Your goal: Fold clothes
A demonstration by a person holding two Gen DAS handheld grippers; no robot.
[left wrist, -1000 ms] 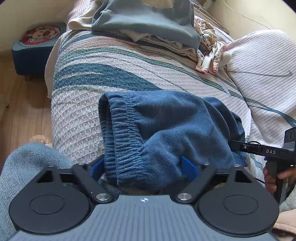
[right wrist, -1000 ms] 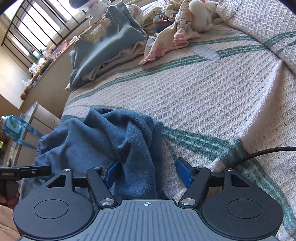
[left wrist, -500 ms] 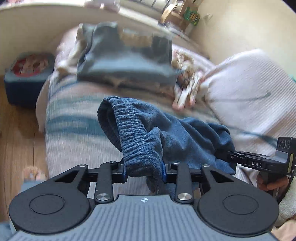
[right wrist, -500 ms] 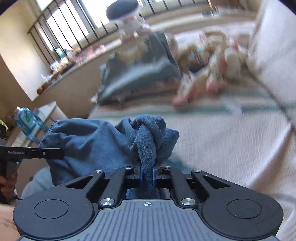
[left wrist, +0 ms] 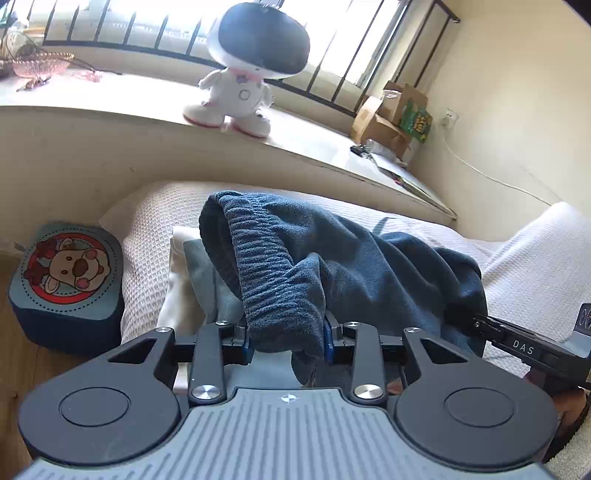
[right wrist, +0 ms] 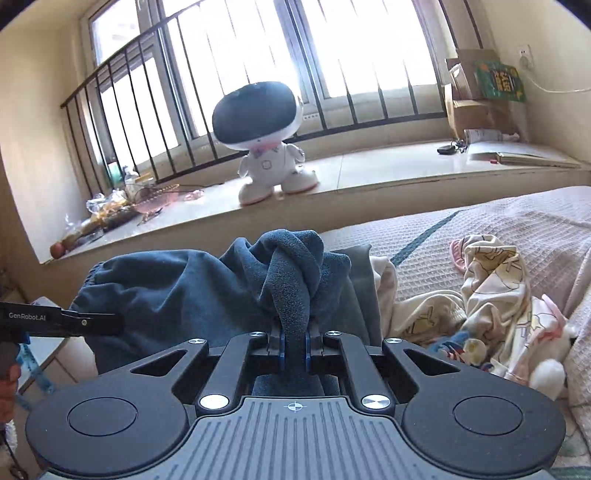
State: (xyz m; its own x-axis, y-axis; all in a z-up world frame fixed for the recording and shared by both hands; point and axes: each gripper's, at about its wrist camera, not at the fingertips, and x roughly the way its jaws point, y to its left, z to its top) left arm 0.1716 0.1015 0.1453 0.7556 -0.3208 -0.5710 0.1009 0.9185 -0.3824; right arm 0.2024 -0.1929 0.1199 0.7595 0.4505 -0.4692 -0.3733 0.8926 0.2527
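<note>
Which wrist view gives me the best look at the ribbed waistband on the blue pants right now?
Left wrist view. The ribbed waistband runs unobstructed from the top fold down into the left gripper, which is shut on it. The right wrist view shows only a gathered edge at the far left; the right gripper pinches plain fleece of the blue pants.

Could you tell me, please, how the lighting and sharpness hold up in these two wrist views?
Left wrist view: sharp, no motion blur; the window is blown out white, and the sill bows from fisheye distortion. Right wrist view: also sharp; the window glares behind the toy robot, leaving the blue garment rather dim by comparison.
</note>
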